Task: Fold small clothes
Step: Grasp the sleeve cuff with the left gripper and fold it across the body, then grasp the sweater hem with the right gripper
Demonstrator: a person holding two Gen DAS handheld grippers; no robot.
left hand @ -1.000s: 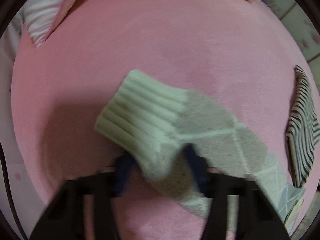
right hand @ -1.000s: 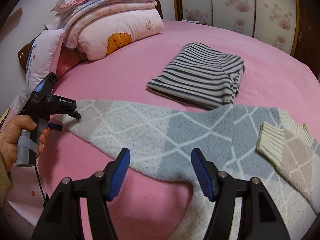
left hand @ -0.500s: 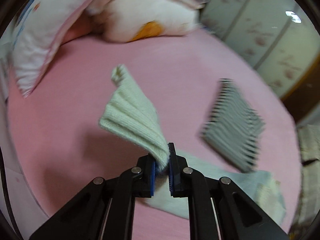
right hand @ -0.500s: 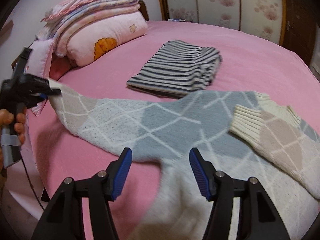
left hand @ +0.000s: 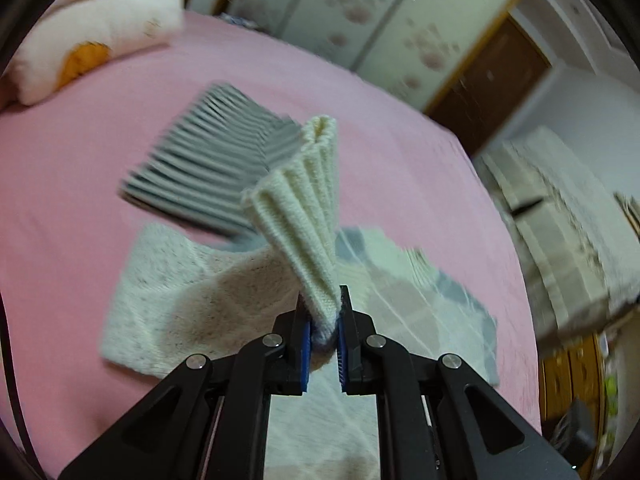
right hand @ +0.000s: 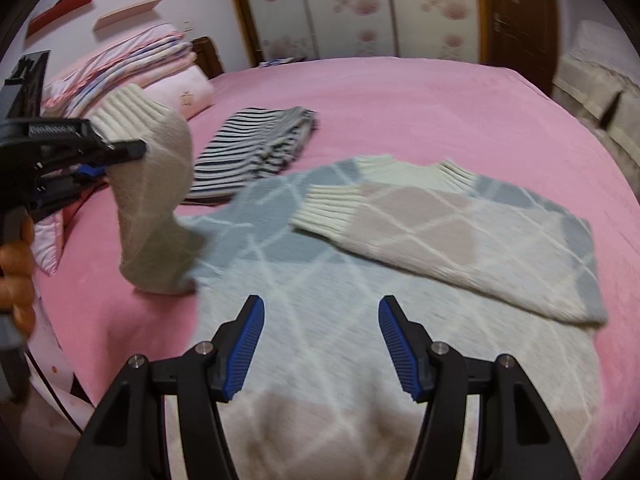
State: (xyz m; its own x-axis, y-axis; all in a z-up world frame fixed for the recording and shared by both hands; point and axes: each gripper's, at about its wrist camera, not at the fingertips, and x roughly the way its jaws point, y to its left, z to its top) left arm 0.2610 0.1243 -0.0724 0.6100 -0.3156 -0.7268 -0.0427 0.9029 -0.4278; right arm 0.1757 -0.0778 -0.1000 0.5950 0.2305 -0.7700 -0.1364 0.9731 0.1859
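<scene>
Left gripper (left hand: 323, 326) pinches the sweater's (right hand: 360, 320) ribbed cuff (left hand: 304, 204), lifting that sleeve above the pink bed (right hand: 400, 100); right gripper (right hand: 322, 344) hovers over the sweater's body, fingers spread, empty.

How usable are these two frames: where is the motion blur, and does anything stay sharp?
Left wrist view: the left gripper and the ribbed cuff it pinches are sharp; the striped garment and the room behind are smeared. Right wrist view: the right gripper is crisp with open jaws, the sweater is softly blurred, most at the lifted sleeve. Both show fisheye bending.
</scene>
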